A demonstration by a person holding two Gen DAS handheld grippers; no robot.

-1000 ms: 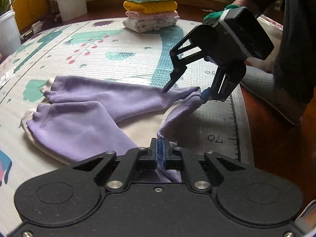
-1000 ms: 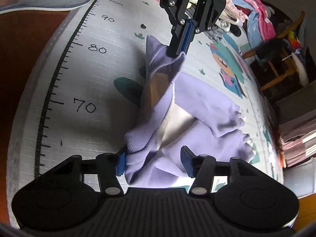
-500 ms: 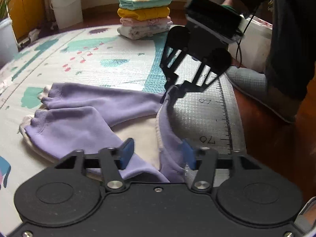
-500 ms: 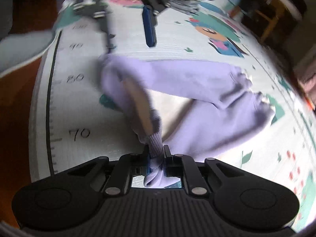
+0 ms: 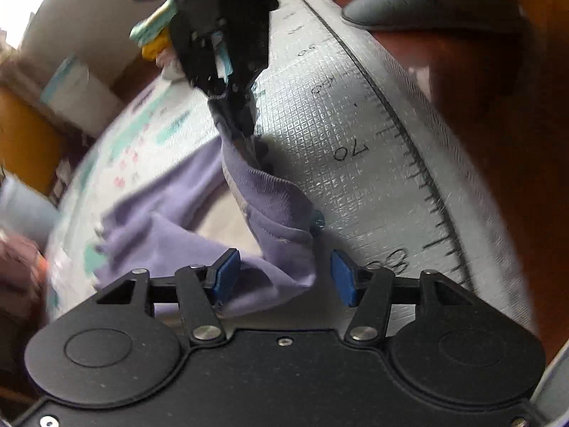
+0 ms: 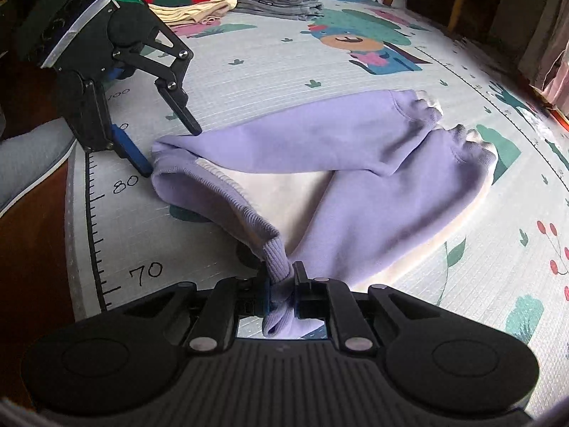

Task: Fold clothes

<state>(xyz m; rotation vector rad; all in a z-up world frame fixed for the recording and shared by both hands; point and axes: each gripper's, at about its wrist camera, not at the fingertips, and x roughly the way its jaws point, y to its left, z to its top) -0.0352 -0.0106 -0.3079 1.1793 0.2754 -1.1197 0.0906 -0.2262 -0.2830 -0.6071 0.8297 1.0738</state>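
Two grippers are at work on a pair of lilac sweatpants [image 6: 330,163] spread on a printed play mat [image 6: 284,53], with the ruler strip [image 6: 96,220] along the mat's edge serving as landmark. The waistband lies nearest the ruler, between its 70 and 80 marks, while both legs run away from it, their cuffs crossing close together at the far end. The right gripper [image 6: 281,284] is clamped on the ribbed waistband corner by the 70 mark, apparently so that this end can be lifted and carried over. The left gripper [image 6: 167,149] is seen with its jaws spread, its blue pads just beside the other waistband corner near the 80 mark, holding nothing; in its own view the cloth [image 5: 277,213] sits loose between the open fingers [image 5: 225,277]. A grip there seems to be needed next, so the waist can be raised evenly. Stacks of folded clothes [image 6: 281,0] are kept well away from the ruler, beyond the pants.
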